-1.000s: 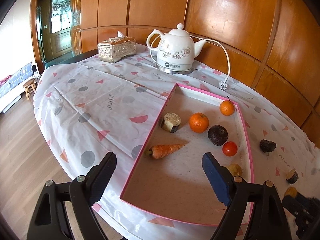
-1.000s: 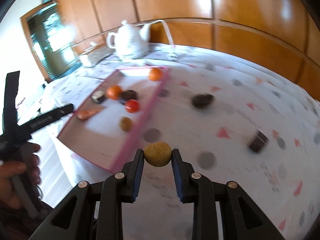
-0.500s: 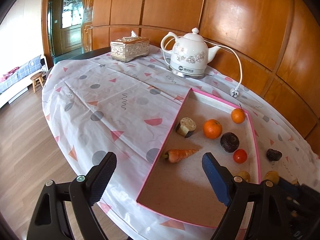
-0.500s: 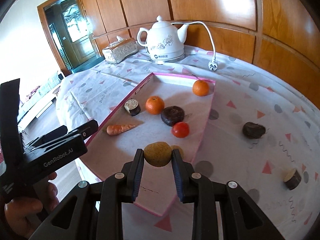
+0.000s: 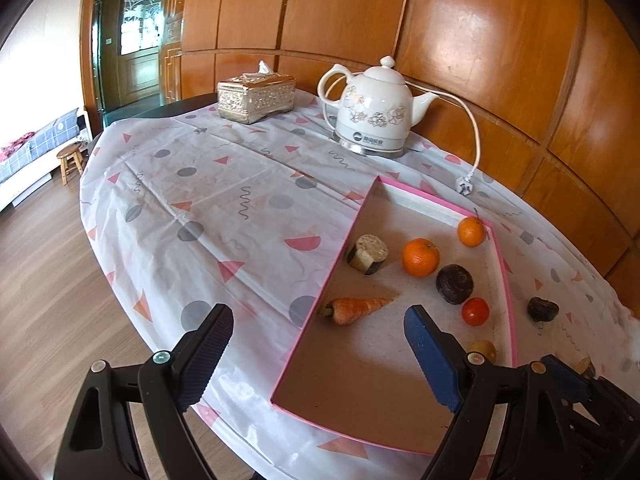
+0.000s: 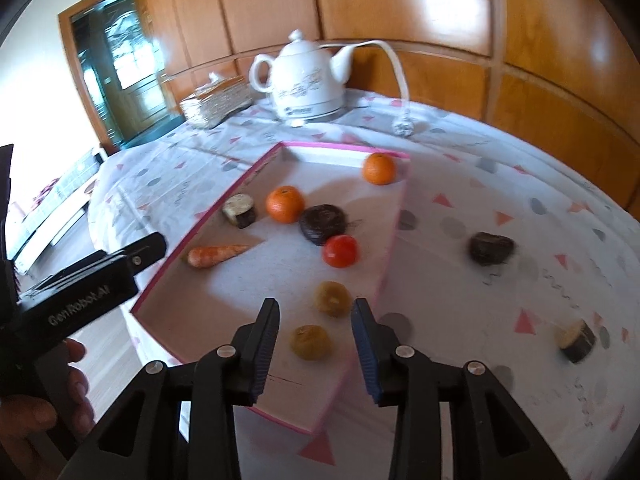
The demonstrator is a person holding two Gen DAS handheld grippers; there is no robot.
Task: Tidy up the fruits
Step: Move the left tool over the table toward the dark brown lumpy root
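The right gripper (image 6: 314,334), jaws apart and empty, hangs nearer the dark fruit (image 6: 491,248) lying at two o'clock outside the pink tray (image 6: 394,224).

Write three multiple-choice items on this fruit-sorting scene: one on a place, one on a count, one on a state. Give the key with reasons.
1. Where does the orange carrot lie?
A. inside the pink-rimmed shallow tray
B. on the patterned tablecloth beside the kettle
C. between the right gripper's jaws

2. How many round orange citrus fruits are in the tray?
A. one
B. two
C. four

3. What is the state of the right gripper?
A. shut on a fruit
B. open, holding nothing
C. shut on the tray rim

Key: 1 A, the carrot rests on the tray floor near its left wall. 2 B, one citrus sits mid-tray and another at the far corner. 3 B, the jaws stand apart, with the brownish-yellow round fruit lying on the tray floor between them.
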